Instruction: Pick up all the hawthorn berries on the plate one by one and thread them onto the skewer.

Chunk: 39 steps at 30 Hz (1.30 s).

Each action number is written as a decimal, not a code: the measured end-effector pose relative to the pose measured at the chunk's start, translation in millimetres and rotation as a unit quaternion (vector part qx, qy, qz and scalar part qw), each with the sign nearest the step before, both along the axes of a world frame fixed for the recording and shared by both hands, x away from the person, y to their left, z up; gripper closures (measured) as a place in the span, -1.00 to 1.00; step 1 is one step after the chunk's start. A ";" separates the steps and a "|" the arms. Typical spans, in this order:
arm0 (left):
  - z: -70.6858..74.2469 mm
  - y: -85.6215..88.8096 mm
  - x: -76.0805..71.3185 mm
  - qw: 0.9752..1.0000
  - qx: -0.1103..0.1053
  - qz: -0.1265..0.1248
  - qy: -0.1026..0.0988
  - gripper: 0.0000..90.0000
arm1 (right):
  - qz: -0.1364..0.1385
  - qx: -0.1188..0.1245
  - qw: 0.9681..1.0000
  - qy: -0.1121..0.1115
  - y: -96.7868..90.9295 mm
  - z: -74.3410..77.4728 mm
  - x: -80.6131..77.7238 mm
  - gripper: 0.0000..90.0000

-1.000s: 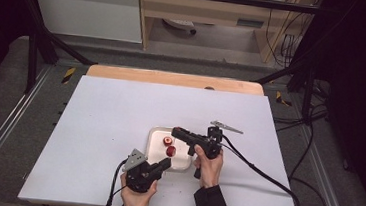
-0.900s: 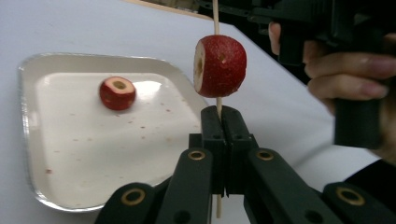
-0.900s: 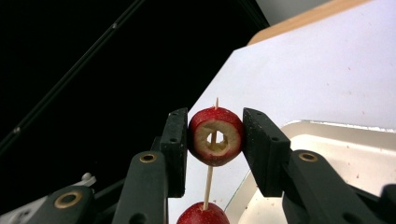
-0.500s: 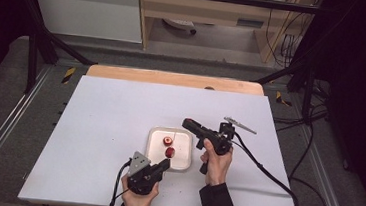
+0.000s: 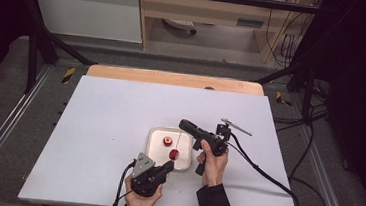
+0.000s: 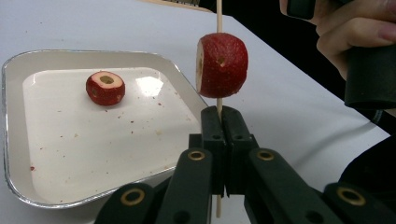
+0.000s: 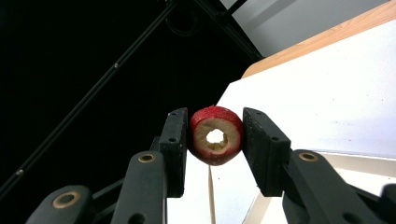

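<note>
Red fruit ring between right tool pads — skewer below.

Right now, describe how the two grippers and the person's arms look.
The left gripper and right gripper are black pistol-shaped tools with flat black jaws on linkages joined by brass-ringed pivots. The left carries a grey three-cornered plate on top. A black cable trails from the right one. The right arm wears a dark sleeve.
</note>
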<state>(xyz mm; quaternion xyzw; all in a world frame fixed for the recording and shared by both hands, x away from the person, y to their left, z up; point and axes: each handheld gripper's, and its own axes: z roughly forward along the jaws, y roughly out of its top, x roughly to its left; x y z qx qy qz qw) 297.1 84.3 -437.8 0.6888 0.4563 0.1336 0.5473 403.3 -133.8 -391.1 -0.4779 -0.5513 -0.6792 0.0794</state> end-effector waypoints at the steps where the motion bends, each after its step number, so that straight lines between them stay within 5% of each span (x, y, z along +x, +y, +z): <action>1: -0.3 -0.1 0.1 1.000 0.002 0.000 0.000 0.98 | 0.001 0.000 1.000 -0.001 0.1 -0.3 0.0 0.38; 12: -1.5 -1.2 1.3 1.000 0.007 -0.003 0.006 0.98 | 0.004 -0.006 1.000 0.000 0.9 -1.8 0.2 0.38; 18: -0.3 -0.4 1.8 1.000 -0.009 0.005 0.017 0.98 | 0.013 -0.020 1.000 -0.001 2.8 -5.2 -1.3 0.38; 22: 1.0 -3.8 0.9 0.999 -0.027 0.016 0.031 0.98 | 0.013 -0.034 0.999 -0.029 5.8 -9.8 -4.6 0.38; 26: 0.1 -10.0 1.1 0.998 -0.025 0.029 0.040 0.97 | 0.016 -0.045 0.998 -0.033 8.8 -14.2 -9.1 0.38; 37: 7.5 -6.2 7.0 0.998 -0.042 0.046 0.030 0.97 | 0.044 -0.057 0.997 -0.013 13.0 -20.4 -17.7 0.38; 39: 9.7 -5.7 9.7 0.998 -0.030 0.041 0.026 0.97 | 0.047 -0.063 0.997 -0.013 14.8 -22.9 -20.6 0.38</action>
